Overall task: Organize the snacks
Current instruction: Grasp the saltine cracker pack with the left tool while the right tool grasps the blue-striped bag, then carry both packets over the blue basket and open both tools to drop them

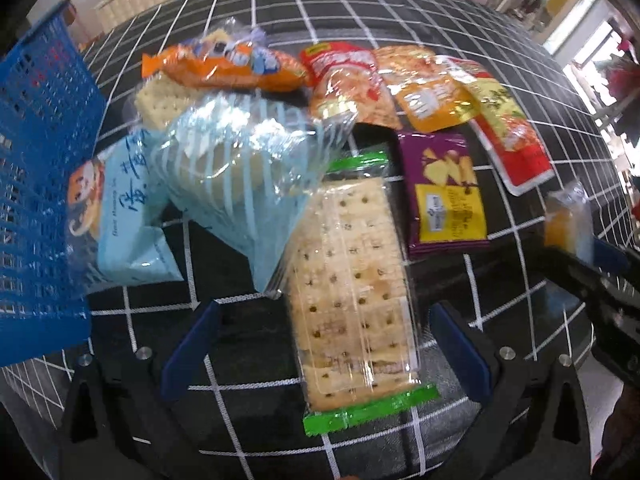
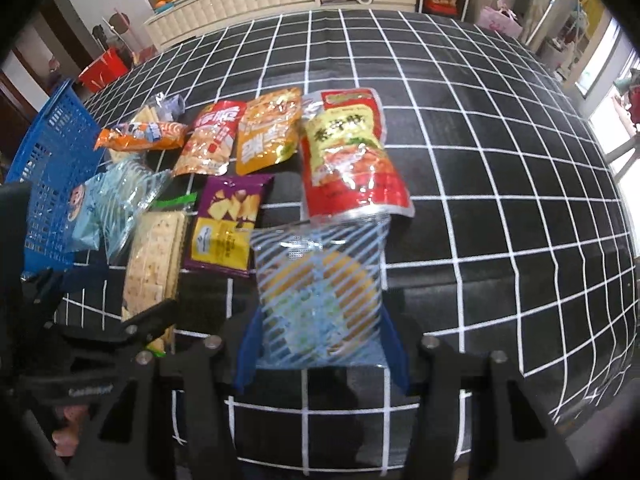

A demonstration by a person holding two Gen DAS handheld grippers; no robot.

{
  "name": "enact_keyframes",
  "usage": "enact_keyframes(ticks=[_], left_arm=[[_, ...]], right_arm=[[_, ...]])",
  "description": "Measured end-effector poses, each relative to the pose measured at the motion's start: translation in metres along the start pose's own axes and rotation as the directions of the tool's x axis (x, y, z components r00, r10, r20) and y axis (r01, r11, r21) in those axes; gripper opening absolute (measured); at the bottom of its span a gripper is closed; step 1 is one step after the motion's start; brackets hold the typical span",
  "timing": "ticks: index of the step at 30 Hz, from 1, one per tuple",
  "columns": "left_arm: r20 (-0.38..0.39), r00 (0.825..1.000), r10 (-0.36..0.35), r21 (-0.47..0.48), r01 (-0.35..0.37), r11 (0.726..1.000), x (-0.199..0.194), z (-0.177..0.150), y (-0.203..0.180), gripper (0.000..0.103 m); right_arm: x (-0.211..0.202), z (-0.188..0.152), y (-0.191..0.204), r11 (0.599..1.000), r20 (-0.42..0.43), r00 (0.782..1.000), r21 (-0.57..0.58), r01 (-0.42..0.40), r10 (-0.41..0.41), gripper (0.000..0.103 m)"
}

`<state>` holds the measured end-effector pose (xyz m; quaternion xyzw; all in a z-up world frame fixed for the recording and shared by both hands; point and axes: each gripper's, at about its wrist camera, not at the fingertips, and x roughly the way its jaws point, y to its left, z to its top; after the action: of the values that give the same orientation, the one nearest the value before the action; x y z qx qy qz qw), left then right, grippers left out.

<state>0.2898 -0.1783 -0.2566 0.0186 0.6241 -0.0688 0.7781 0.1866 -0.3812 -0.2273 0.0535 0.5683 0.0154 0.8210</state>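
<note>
A long cracker pack (image 1: 348, 280) with green ends lies on the black grid cloth (image 1: 500, 312). My left gripper (image 1: 326, 356) straddles its near end, open, and both blue pads stand clear of the wrapper. In the right wrist view this gripper (image 2: 120, 332) shows as a black body over the crackers (image 2: 156, 256). My right gripper (image 2: 322, 348) is shut on a clear blue-striped packet (image 2: 320, 288) with a yellow cake inside, held above the cloth. That packet (image 1: 568, 216) also shows at the right edge of the left wrist view.
A blue mesh basket (image 1: 36, 200) stands at the left. A snack pile lies behind the crackers: pale blue bags (image 1: 120, 216), an orange pack (image 1: 224, 64), a purple pack (image 2: 228, 224), a red-and-yellow pouch (image 2: 348, 160). A hand (image 2: 68, 428) shows at bottom left.
</note>
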Motion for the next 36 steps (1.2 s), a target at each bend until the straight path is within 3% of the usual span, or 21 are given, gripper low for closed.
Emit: enact_keyframes(ticks=[4, 6, 9, 10, 11, 15, 19, 23, 36], left_arm=[[0.003, 1.0, 0.029, -0.014, -0.029, 0.999, 0.007, 0.002, -0.001, 0.103], [0.01, 0.998, 0.054, 0.019, -0.054, 0.998, 0.008, 0.002, -0.009, 0.096], [0.015, 0.999, 0.043, 0.046, -0.044, 0.998, 0.004, 0.001, -0.02, 0.075], [0.012, 0.999, 0.038, 0.053, -0.039, 0.998, 0.002, 0.001, -0.022, 0.059], [0.011, 0.999, 0.037, 0.055, -0.038, 0.998, -0.001, 0.003, -0.024, 0.054], [0.01, 0.999, 0.033, 0.072, -0.034, 0.997, -0.001, 0.001, -0.027, 0.053], [0.02, 0.999, -0.033, 0.092, 0.031, 0.995, -0.014, -0.021, -0.023, 0.053], [0.075, 0.996, -0.045, 0.11, 0.037, 0.993, -0.036, -0.046, -0.018, 0.053], [0.244, 0.965, -0.1, 0.107, 0.076, 0.991, -0.132, -0.052, 0.015, 0.053]], right_arm=[[0.005, 0.0, 0.001, 1.0, -0.012, 1.0, -0.002, -0.002, 0.002, 0.058], [0.003, -0.004, -0.004, 1.0, -0.014, 1.0, 0.009, -0.009, 0.009, 0.058], [0.011, -0.003, -0.002, 0.999, -0.021, 1.0, 0.03, -0.018, 0.018, 0.058], [0.011, -0.005, -0.005, 0.999, -0.025, 0.999, 0.04, -0.019, 0.02, 0.058], [0.01, -0.007, -0.007, 0.999, -0.027, 0.999, 0.046, -0.021, 0.022, 0.058], [0.001, -0.019, -0.015, 0.998, -0.03, 0.999, 0.057, -0.02, 0.022, 0.058], [-0.004, -0.02, 0.004, 0.999, -0.024, 1.0, 0.046, -0.013, 0.014, 0.058], [-0.017, -0.022, 0.02, 0.999, -0.006, 1.0, 0.032, -0.011, 0.011, 0.058], [-0.081, -0.019, 0.061, 1.0, 0.116, 0.993, 0.003, -0.004, 0.003, 0.058]])
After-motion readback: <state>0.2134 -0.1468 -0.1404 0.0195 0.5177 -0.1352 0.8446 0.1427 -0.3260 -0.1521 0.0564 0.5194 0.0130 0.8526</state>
